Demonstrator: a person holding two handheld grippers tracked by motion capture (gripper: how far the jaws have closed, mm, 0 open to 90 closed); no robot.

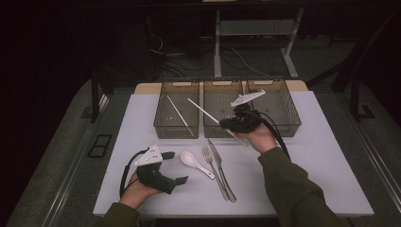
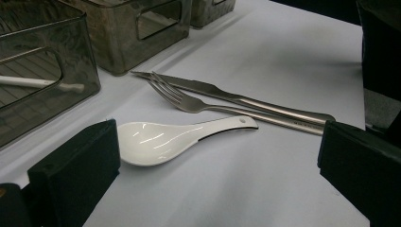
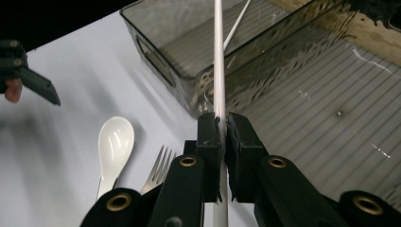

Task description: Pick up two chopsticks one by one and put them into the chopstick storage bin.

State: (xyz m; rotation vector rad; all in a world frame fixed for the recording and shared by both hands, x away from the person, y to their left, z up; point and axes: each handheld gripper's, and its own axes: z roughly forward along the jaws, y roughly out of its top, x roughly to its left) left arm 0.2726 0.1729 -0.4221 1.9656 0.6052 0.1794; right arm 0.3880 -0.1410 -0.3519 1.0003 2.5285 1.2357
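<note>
- The right gripper has its jaws clamped on a thin white chopstick, held above the middle smoky translucent plastic bin.
- The left gripper rests low over the white tabletop, jaws apart around nothing.
- A white ceramic soup spoon, a steel fork and a steel knife lie side by side near the bins.
- Another white chopstick lies in the left bin.
- The room beyond is dark, with cables on the floor.
</note>
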